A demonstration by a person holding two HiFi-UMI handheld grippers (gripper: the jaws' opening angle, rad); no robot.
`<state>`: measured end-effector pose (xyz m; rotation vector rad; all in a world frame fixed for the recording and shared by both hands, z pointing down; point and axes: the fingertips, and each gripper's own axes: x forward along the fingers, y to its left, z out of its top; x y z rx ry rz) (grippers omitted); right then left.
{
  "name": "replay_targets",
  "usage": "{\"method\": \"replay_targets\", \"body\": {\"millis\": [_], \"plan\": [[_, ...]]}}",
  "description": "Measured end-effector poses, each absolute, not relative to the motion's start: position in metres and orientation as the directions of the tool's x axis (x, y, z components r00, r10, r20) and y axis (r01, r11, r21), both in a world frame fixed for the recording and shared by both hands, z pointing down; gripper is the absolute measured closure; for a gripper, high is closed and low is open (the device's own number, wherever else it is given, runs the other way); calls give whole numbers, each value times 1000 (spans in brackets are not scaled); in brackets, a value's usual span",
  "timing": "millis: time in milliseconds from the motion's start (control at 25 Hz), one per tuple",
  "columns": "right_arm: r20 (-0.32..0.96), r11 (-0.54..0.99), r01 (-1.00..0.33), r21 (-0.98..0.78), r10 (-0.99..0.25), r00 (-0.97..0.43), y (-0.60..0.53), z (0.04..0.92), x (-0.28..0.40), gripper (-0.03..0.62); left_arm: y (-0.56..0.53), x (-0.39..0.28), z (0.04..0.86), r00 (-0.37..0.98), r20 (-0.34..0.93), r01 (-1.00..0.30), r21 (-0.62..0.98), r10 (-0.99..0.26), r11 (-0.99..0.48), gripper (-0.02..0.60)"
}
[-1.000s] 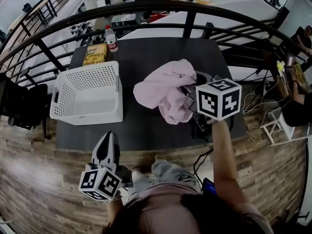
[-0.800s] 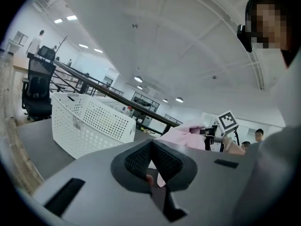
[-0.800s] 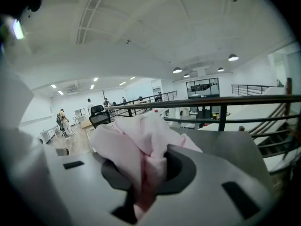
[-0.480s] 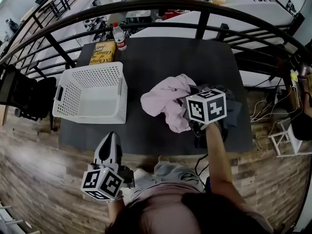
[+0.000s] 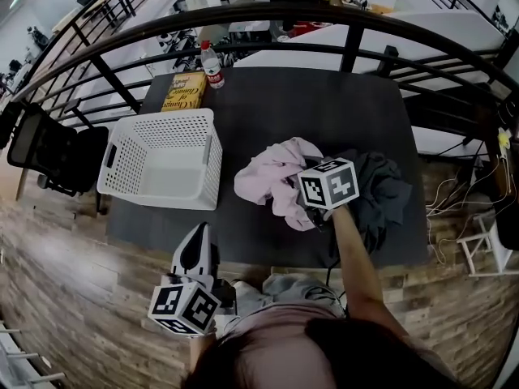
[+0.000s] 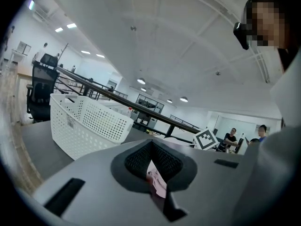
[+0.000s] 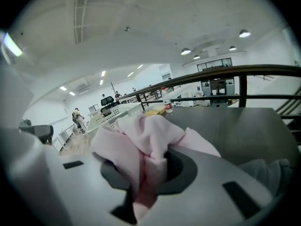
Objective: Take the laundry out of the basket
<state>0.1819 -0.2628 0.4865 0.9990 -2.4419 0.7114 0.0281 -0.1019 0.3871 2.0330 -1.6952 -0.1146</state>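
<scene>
A: What's closest to the person?
B: The left gripper point(image 5: 197, 237), off the near edge of the surface point(image 5: 292, 104) and over the wood floor. Its jaws are pressed together. A small pink patch shows at the slit between them, and I cannot tell what it is

A: And the right gripper point(image 7: 146, 192)?
B: Its jaws are clenched on a fold of the pink cloth point(image 5: 272, 177), which bulges up above them

A: Where is that cloth?
B: Outside the basket point(image 5: 134, 181), bunched low over the surface to the basket's right. Whether it rests there I cannot tell. A dark cloth point(image 5: 381, 193) lies heaped just beside it, near the right edge

A: The basket itself?
B: White and perforated, standing upright at the left of the surface, well apart from both grippers

A: Farther back?
B: A yellow box point(image 5: 185, 91) lies behind the basket with a bottle point(image 5: 213, 63) upright next to it. Past the far edge curves a black railing point(image 5: 243, 14)
</scene>
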Motion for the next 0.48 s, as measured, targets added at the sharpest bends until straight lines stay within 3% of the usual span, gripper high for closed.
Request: {"method": "replay_targets", "body": {"millis": [320, 480], "plan": [[543, 595, -740, -313, -527, -653, -271, 507, 176, 486, -91, 43, 395, 234, 260, -897, 429, -937, -105, 592], [543, 601, -743, -294, -535, -647, -269, 508, 174, 425, -89, 41, 396, 239, 265, -896, 430, -934, -107, 592]]}}
